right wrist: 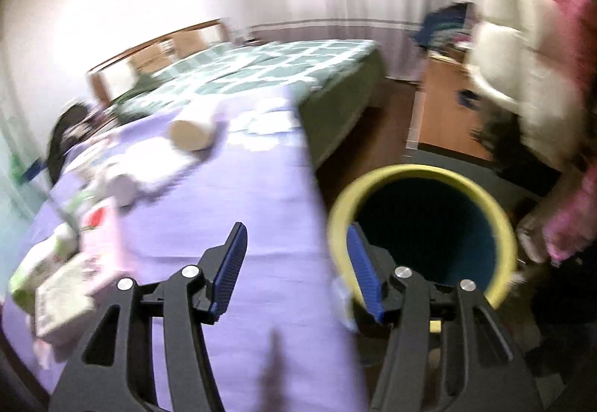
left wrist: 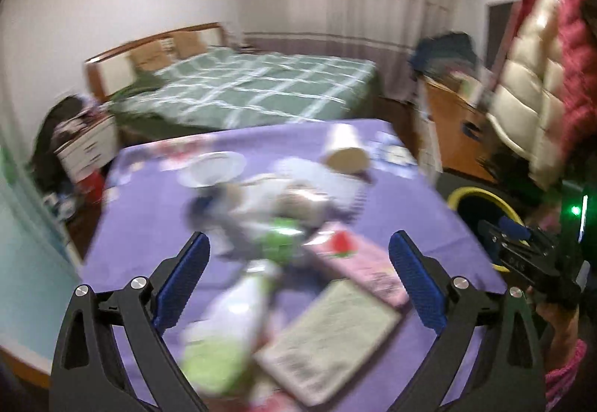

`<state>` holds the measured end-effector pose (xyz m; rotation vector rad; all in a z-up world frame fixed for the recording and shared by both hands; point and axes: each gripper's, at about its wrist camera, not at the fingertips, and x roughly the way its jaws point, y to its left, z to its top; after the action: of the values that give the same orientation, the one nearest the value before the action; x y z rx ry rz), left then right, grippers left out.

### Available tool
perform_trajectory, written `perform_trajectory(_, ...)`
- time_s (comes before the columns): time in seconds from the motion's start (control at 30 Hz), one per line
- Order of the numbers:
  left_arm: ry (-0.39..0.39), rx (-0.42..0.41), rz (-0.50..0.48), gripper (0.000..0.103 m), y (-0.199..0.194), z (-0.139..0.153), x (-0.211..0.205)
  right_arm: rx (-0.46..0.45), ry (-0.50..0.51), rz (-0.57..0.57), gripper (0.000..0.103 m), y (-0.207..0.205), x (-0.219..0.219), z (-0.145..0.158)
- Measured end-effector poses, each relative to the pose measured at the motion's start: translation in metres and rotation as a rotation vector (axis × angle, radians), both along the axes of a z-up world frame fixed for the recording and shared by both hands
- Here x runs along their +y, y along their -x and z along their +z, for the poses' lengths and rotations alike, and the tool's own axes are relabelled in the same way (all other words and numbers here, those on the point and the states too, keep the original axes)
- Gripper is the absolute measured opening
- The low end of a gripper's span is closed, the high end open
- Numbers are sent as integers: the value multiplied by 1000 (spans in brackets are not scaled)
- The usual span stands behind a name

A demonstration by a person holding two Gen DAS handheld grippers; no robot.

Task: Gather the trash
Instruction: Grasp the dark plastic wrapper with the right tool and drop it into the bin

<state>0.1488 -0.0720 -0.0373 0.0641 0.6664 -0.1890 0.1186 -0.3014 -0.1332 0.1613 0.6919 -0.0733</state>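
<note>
Trash lies on a purple-covered table. In the left wrist view I see a tipped paper cup, a white plate, a crumpled heap of wrappers, a pink packet, a greenish flat box and a white-green bottle. My left gripper is open and empty above the heap. My right gripper is open and empty at the table's right edge, beside a yellow-rimmed dark bin. The cup and the packets lie to its left. Both views are blurred.
A bed with a green checked cover stands behind the table. A white nightstand is at the left, a wooden desk at the right. The person's arm in a pink sleeve holds the right gripper.
</note>
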Motion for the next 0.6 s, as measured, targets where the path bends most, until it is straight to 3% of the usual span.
perform_trajectory(0.17, 25, -4, 144, 96, 2, -3, 77, -20, 17, 184, 53, -21, 80, 13)
perform_trajectory(0.33, 50, 15, 226, 96, 6, -16, 128, -43, 33, 387, 53, -35, 166, 30)
perform_trajectory(0.47, 56, 22, 243, 96, 12, -22, 148, -61, 55, 502, 53, -48, 219, 38)
perform_trajectory(0.6, 58, 15, 254, 96, 17, -22, 159, -41, 64, 548, 53, -67, 252, 40)
